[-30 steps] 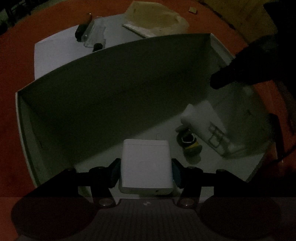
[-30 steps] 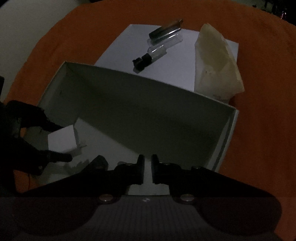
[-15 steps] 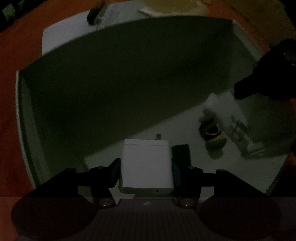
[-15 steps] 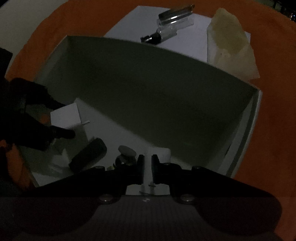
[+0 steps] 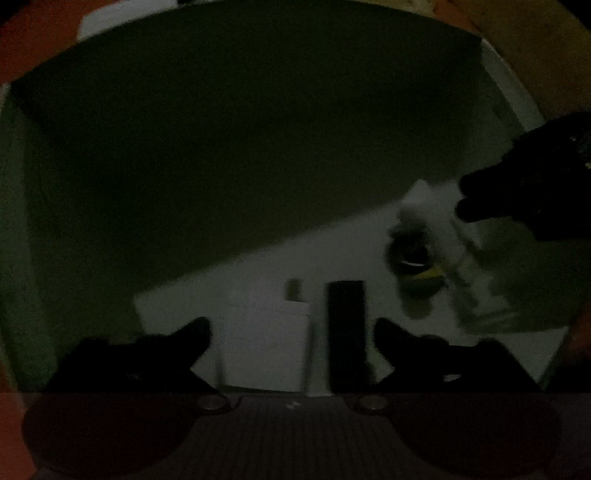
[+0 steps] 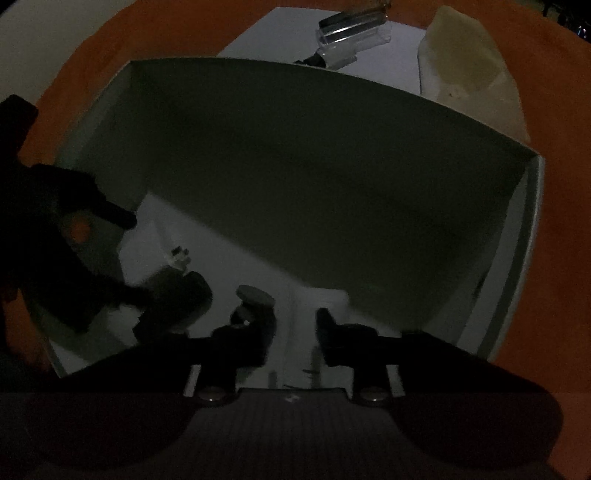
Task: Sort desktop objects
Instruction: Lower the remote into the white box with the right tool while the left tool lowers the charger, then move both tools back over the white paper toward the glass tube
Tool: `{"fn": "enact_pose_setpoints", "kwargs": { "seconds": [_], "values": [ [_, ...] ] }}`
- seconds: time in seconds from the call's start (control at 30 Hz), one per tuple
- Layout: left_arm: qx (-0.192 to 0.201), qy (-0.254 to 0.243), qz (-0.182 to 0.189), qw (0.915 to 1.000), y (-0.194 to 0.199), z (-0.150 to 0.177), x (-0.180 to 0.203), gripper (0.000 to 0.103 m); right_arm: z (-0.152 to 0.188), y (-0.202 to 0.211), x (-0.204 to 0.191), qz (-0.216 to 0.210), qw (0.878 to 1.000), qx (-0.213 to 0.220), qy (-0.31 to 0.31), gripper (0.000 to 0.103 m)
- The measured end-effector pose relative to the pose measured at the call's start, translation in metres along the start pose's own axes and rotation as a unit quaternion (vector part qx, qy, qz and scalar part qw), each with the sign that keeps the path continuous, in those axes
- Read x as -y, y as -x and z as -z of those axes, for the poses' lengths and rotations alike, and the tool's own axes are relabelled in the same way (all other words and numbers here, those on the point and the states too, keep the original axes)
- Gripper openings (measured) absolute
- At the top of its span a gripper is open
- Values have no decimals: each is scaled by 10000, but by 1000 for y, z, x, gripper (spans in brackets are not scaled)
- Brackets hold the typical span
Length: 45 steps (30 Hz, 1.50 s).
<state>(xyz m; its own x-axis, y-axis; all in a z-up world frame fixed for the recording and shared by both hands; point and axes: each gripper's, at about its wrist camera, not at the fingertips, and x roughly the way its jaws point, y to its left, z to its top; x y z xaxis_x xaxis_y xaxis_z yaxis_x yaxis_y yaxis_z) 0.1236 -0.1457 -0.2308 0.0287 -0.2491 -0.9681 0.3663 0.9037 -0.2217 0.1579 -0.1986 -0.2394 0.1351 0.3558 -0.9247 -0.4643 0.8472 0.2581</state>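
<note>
Bench [image 6: 554, 122] under orange cloth carries a deep white box [image 6: 332, 158] that fills both views. Left claw [image 5: 291, 332] inside box, jaws spread wide, gripping nothing; white adapter block [image 5: 266, 343] lies on the box floor between them, black bar [image 5: 345, 332] just beside. Right claw [image 6: 295, 325] also apart, empty, above a white packet [image 6: 306, 332]. Clear case [image 6: 351, 33] sits on paper behind box.
</note>
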Motion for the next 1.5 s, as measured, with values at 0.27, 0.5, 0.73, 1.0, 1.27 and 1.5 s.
{"fn": "enact_pose_setpoints", "kwargs": {
  "seconds": [0.27,0.5,0.73,1.0,1.27,1.5],
  "values": [
    [712,941,343,9924,11,4,-16,103,5,15,4,-332,9985,344,-273,57],
    [1743,888,142,9806,31,8,-7,103,5,22,-2,-443,9970,592,-243,80],
    [2209,531,-773,9708,39,13,18,103,8,21,-11,-366,9968,685,-182,91],
    [1833,1392,435,9722,32,15,-17,103,16,12,-13,-509,9959,613,-427,94],
    [1728,1182,312,9773,30,19,-11,103,19,8,-16,-431,9969,536,-373,94],
    [2173,1051,206,9702,36,18,-7,103,22,7,-17,-437,9972,452,-399,94]
  ]
}}
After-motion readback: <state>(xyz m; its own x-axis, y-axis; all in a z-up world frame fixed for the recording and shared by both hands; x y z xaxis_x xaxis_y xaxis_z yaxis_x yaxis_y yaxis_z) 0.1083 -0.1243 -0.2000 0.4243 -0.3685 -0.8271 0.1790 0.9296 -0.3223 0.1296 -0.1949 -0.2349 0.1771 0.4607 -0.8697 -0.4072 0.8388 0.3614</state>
